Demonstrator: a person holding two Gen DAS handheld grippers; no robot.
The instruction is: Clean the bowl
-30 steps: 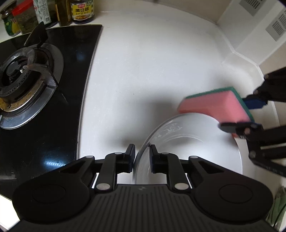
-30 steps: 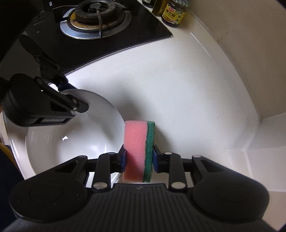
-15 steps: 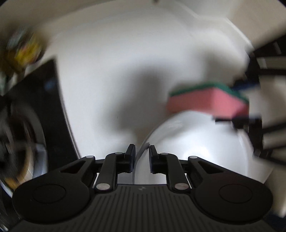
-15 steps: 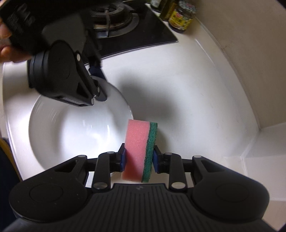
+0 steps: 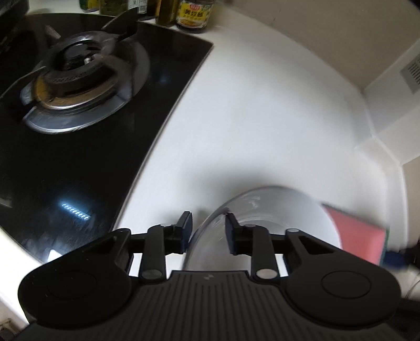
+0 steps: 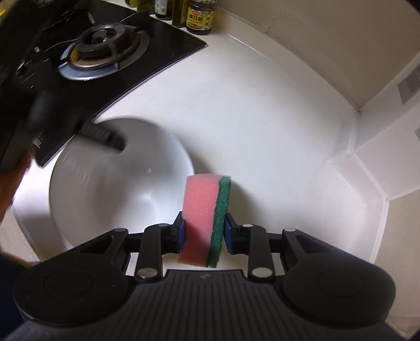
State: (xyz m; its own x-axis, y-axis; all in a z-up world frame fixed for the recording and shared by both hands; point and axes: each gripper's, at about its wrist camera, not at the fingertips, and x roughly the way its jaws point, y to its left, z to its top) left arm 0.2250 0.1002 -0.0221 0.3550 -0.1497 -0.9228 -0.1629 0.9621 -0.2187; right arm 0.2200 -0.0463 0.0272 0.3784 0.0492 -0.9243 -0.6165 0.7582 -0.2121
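A white bowl [image 5: 283, 223] [image 6: 118, 188] sits on the white counter. In the left wrist view my left gripper [image 5: 207, 230] straddles the bowl's rim, its jaws parted with a gap at the outer finger. My right gripper [image 6: 203, 230] is shut on a pink and green sponge [image 6: 206, 215], held upright just right of the bowl's rim. The sponge [image 5: 357, 233] shows at the bowl's far right in the left wrist view. The left gripper body [image 6: 52, 118] is blurred over the bowl's left side.
A black glass hob with a gas burner [image 5: 78, 70] [image 6: 102, 49] lies to the left. Sauce jars and bottles [image 5: 194, 14] [image 6: 199, 17] stand at the back by the beige wall. A raised white step [image 6: 367, 162] borders the counter on the right.
The left gripper's jaws, shut on the bowl rim before, now stand apart around it. Both views have swung and the sponge sits lower beside the bowl. The bowl has shifted.
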